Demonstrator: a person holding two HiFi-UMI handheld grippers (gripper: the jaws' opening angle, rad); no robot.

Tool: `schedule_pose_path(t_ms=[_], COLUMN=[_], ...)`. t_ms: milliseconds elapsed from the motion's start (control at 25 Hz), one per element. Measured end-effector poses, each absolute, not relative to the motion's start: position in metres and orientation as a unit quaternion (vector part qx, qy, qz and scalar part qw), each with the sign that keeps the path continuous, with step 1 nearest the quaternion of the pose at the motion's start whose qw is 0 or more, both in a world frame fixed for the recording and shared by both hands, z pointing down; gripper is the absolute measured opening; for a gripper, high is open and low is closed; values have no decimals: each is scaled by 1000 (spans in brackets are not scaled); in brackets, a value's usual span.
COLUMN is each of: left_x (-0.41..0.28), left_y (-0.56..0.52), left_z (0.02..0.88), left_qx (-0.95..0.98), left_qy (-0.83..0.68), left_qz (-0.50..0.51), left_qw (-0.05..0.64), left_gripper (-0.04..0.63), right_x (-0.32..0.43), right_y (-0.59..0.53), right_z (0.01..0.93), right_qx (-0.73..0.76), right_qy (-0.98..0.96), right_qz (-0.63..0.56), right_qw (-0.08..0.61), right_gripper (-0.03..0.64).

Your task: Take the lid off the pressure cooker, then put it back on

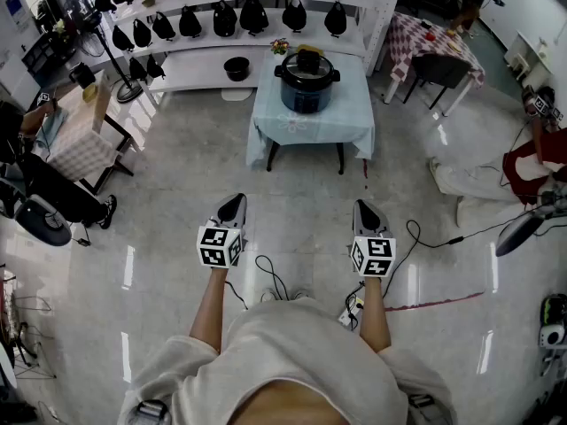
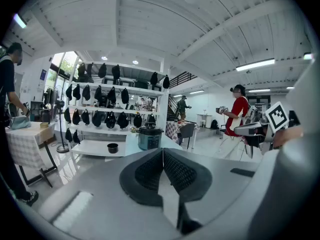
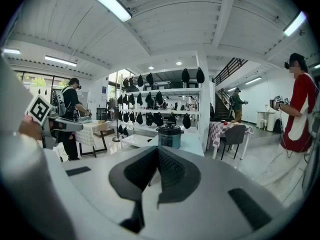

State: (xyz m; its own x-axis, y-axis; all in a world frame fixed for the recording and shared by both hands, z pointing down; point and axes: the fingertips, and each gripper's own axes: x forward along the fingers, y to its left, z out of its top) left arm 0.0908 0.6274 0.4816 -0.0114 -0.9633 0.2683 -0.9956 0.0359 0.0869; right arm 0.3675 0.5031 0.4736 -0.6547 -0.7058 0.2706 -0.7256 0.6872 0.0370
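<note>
My left gripper (image 1: 232, 207) has its dark ribbed pads pressed flat together with nothing between them. My right gripper (image 1: 366, 211) is the same, jaws closed on empty air. I hold both out in front of me, side by side and tipped slightly downward over the glossy pale floor (image 1: 177, 175). A thin black cable (image 1: 270, 277) lies on that floor just below them.

Straight ahead, well apart from both grippers, the dark round pressure cooker (image 1: 307, 87) stands on a small table draped in a light blue cloth (image 1: 310, 131). Its black lid (image 1: 307, 62), with a knob on top, sits on the pot. Behind the table runs white shelving (image 1: 195, 71) lined with black pieces I can't identify, and a black bowl (image 1: 236, 67) rests on the lower shelf to the left of the cooker.

As I read it, no part of the task has begun and I am only at the approach. Next I need to walk up to the table and open the jaws. Then I'd bring one gripper down onto the lid's knob, probably with the other steadying the pot. I'd expect the lid to need a twist before it lifts.
</note>
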Motion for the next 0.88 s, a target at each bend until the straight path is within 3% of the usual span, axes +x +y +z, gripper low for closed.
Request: schedule_pose_path(t_ms=[600, 640, 720, 800, 880], left_x=[104, 106, 112, 119, 127], left_y=[628, 628, 626, 625, 622], left_z=[483, 483, 484, 487, 491], left_qx=[700, 703, 709, 715, 720], left_qy=[-701, -698, -691, -685, -679], left_qz=[57, 53, 46, 43, 46], left_qw=[127, 127, 129, 135, 138], left_gripper=[12, 12, 39, 198, 289], right_x=[367, 365, 362, 361, 363], right_y=[512, 512, 513, 517, 519], right_z=[475, 474, 474, 476, 480], right_qx=[370, 361, 343, 331, 325], right_qy=[-919, -923, -930, -934, -936], right_qz=[52, 55, 63, 64, 64], right_qw=[123, 120, 115, 116, 122], right_gripper=[2, 19, 180, 284, 310])
